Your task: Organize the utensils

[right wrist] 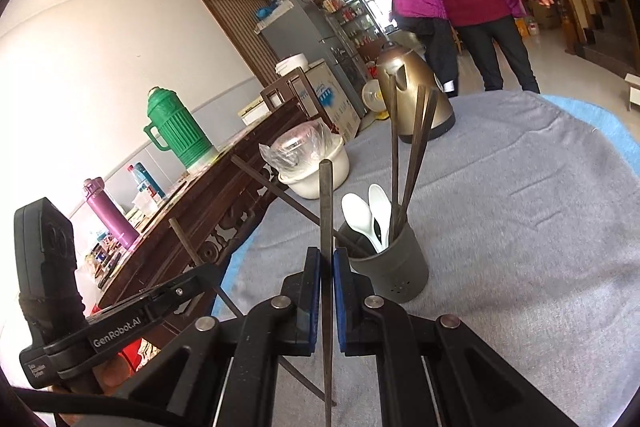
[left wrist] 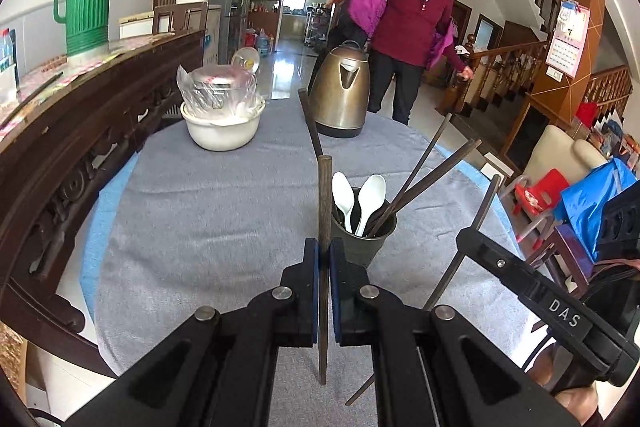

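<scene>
Your left gripper (left wrist: 324, 259) is clamped tight on a dark chopstick (left wrist: 324, 211), held upright just left of the grey utensil cup (left wrist: 362, 245) so it can drop in beside the white spoons (left wrist: 360, 201). Your right gripper (right wrist: 327, 263) pinches another chopstick (right wrist: 326, 211), also near-vertical beside the cup, ready to follow.

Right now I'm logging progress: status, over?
Left gripper shut on chopstick. Right gripper shut on chopstick. Utensil cup ahead, spoons inside. Nothing blocking.
</scene>
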`<action>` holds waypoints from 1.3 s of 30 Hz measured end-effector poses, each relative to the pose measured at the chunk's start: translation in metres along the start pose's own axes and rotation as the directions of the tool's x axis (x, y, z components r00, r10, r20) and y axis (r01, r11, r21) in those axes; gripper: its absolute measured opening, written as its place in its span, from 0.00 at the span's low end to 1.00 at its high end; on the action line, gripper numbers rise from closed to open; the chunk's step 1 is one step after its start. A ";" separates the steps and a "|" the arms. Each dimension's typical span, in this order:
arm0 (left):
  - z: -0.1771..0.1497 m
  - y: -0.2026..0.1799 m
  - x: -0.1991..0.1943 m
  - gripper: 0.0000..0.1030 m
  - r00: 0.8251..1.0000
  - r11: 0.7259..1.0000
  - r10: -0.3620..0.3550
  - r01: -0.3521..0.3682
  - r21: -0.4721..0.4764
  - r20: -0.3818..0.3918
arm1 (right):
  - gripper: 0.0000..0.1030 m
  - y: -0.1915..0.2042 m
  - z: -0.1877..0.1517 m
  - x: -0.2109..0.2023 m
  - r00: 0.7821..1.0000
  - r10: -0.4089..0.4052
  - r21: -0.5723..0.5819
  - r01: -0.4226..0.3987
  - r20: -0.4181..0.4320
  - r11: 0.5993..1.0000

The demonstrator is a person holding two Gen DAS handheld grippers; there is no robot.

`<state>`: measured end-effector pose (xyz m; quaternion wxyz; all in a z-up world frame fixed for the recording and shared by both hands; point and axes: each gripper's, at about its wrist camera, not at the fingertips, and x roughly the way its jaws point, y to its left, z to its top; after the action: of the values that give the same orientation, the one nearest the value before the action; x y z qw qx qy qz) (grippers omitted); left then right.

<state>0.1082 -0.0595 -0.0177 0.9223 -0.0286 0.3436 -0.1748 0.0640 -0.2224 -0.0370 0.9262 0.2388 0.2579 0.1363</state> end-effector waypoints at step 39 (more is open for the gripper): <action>0.021 -0.015 -0.033 0.05 0.995 0.996 0.059 -0.064 0.059 0.077 | 0.07 0.022 0.035 -0.045 0.993 -0.010 -0.028 0.013 0.119 1.000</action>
<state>0.0939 -0.0631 0.0217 0.9399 0.0038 0.3038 -0.1555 0.0428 -0.2332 0.0189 0.9441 0.2318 0.2014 0.1202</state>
